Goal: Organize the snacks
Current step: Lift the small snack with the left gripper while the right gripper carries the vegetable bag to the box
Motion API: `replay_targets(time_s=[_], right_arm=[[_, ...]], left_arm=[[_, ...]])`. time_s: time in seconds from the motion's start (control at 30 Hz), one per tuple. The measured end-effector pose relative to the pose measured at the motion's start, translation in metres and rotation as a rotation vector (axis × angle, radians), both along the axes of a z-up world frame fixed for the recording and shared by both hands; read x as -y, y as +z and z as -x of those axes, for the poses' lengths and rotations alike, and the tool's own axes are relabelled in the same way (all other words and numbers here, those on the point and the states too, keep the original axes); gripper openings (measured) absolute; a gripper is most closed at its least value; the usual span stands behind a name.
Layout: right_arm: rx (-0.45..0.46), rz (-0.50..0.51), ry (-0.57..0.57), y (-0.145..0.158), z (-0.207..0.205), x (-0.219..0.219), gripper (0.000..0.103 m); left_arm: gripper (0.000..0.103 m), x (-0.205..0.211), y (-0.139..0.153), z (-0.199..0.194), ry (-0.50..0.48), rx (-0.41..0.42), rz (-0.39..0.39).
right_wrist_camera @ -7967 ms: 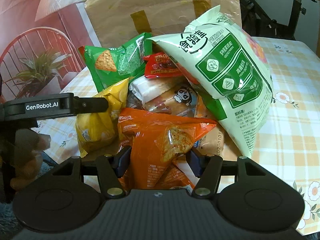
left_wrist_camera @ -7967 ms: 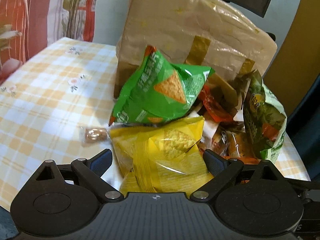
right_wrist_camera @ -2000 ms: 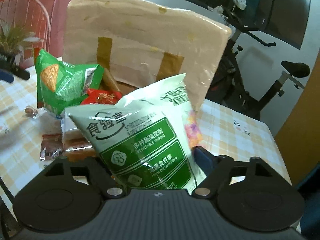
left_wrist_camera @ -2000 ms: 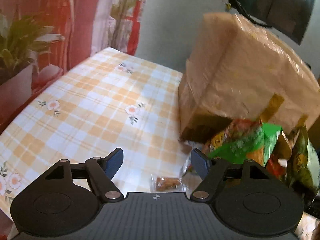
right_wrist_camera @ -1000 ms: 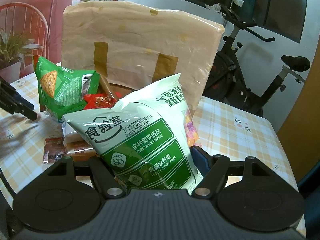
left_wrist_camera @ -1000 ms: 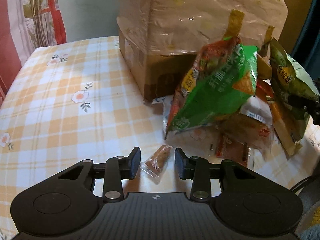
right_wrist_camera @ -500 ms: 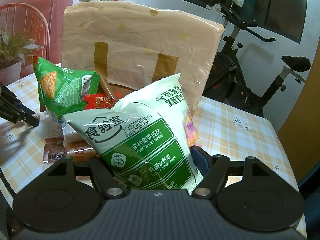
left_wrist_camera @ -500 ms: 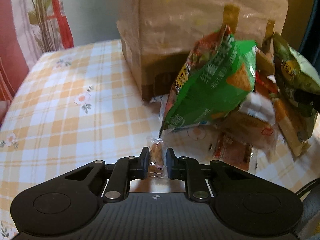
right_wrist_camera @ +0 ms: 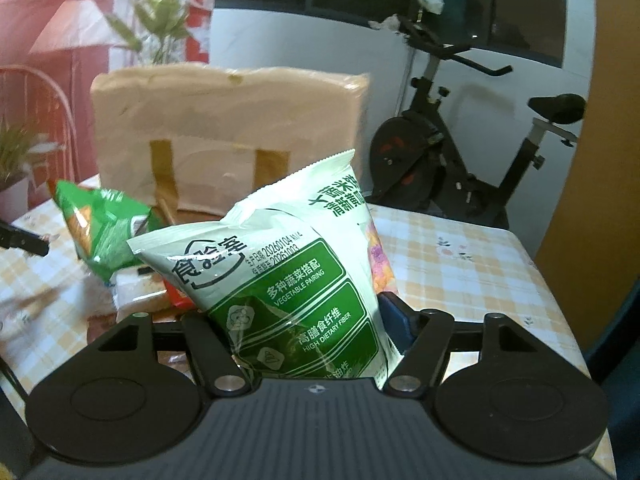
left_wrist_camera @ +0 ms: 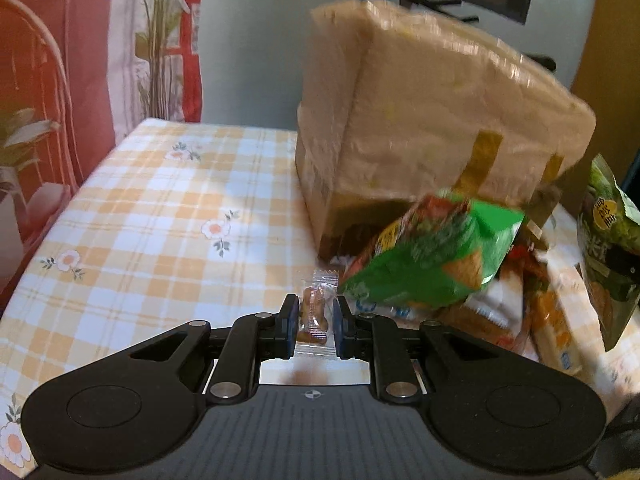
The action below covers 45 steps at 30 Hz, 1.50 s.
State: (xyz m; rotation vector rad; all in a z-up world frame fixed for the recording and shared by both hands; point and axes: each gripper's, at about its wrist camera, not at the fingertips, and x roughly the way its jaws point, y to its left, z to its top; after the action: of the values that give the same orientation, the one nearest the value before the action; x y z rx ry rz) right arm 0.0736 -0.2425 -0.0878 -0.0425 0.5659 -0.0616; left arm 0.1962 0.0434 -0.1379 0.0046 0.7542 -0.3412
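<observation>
My left gripper point(left_wrist_camera: 315, 310) is shut on a small clear-wrapped brown snack point(left_wrist_camera: 316, 320), held just above the checked tablecloth point(left_wrist_camera: 140, 220). Right of it a green chip bag point(left_wrist_camera: 432, 264) leans on a heap of packets point(left_wrist_camera: 500, 312) in front of a big brown paper bag point(left_wrist_camera: 420, 120). My right gripper point(right_wrist_camera: 304, 312) grips a white-and-green vegetable snack bag point(right_wrist_camera: 280, 280), and its jaws are closing on it. The bag hides the left finger; the right fingertip point(right_wrist_camera: 392, 312) presses its edge. The green chip bag point(right_wrist_camera: 100, 220) lies to the left.
The brown paper bag point(right_wrist_camera: 224, 128) stands tall behind the snacks. An exercise bike point(right_wrist_camera: 460, 152) stands beyond the table's far right edge. A red-framed chair point(left_wrist_camera: 36, 120) and plants are at the left. Bare tablecloth point(right_wrist_camera: 460, 272) stretches to the right of the held bag.
My left gripper shut on the small wrapped snack and lifted it off the cloth. My right gripper rose with the white-and-green bag and squeezed it a little tighter.
</observation>
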Motion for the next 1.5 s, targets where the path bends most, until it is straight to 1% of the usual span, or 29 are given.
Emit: replay_targets(time_s=[0.1, 0.2, 0.37, 0.43, 0.53, 0.67, 0.77, 0.87, 0.97, 1.03, 1.1, 1.23, 1.33, 1.4, 1.47, 1.5], right_arm=[[0.054, -0.026, -0.02, 0.014, 0.005, 0.006, 0.069], [0.133, -0.037, -0.029, 0.035, 0.009, 0.009, 0.069], [0.26, -0.034, -0.023, 0.07, 0.012, 0.009, 0.069], [0.298, -0.024, -0.012, 0.084, 0.008, 0.009, 0.069], [0.347, 0.004, 0.019, 0.102, -0.001, 0.008, 0.069], [0.391, -0.009, 0.065, 0.122, -0.021, 0.008, 0.069], [0.432, -0.011, 0.124, 0.136, -0.042, 0.004, 0.069], [0.454, 0.003, 0.172, 0.142, -0.066, -0.004, 0.069], [0.456, 0.014, 0.209, 0.146, -0.1, -0.013, 0.069], [0.446, 0.016, 0.222, 0.144, -0.12, -0.017, 0.069], [0.417, 0.018, 0.231, 0.139, -0.138, -0.018, 0.069], [0.326, 0.036, 0.223, 0.12, -0.166, -0.021, 0.069], [0.246, 0.002, 0.191, 0.104, -0.181, -0.018, 0.07], [0.182, -0.037, 0.167, 0.095, -0.189, -0.012, 0.07], [0.123, -0.07, 0.161, 0.088, -0.193, -0.009, 0.072], [0.109, -0.066, 0.162, 0.086, -0.192, -0.008, 0.072]], left_arm=[[0.019, -0.002, 0.016, 0.003, 0.005, 0.048, 0.032], [0.019, -0.002, 0.036, 0.006, 0.011, 0.107, 0.057], [0.019, 0.005, 0.07, 0.009, 0.005, 0.208, 0.096], [0.019, 0.01, 0.086, 0.008, -0.005, 0.261, 0.108], [0.019, 0.021, 0.107, 0.002, -0.024, 0.318, 0.134], [0.019, 0.045, 0.13, -0.02, -0.062, 0.365, 0.174], [0.019, 0.065, 0.14, -0.04, -0.093, 0.388, 0.183], [0.019, 0.087, 0.146, -0.065, -0.103, 0.393, 0.207], [0.019, 0.102, 0.146, -0.085, -0.098, 0.399, 0.211], [0.019, 0.111, 0.141, -0.1, -0.088, 0.372, 0.205], [0.019, 0.118, 0.133, -0.113, -0.085, 0.339, 0.196], [0.019, 0.125, 0.119, -0.135, -0.078, 0.28, 0.155], [0.02, 0.128, 0.11, -0.145, -0.072, 0.259, 0.117], [0.02, 0.128, 0.105, -0.15, -0.067, 0.245, 0.109], [0.025, 0.116, 0.106, -0.146, -0.072, 0.239, 0.107], [0.036, 0.114, 0.105, -0.145, -0.073, 0.24, 0.102]])
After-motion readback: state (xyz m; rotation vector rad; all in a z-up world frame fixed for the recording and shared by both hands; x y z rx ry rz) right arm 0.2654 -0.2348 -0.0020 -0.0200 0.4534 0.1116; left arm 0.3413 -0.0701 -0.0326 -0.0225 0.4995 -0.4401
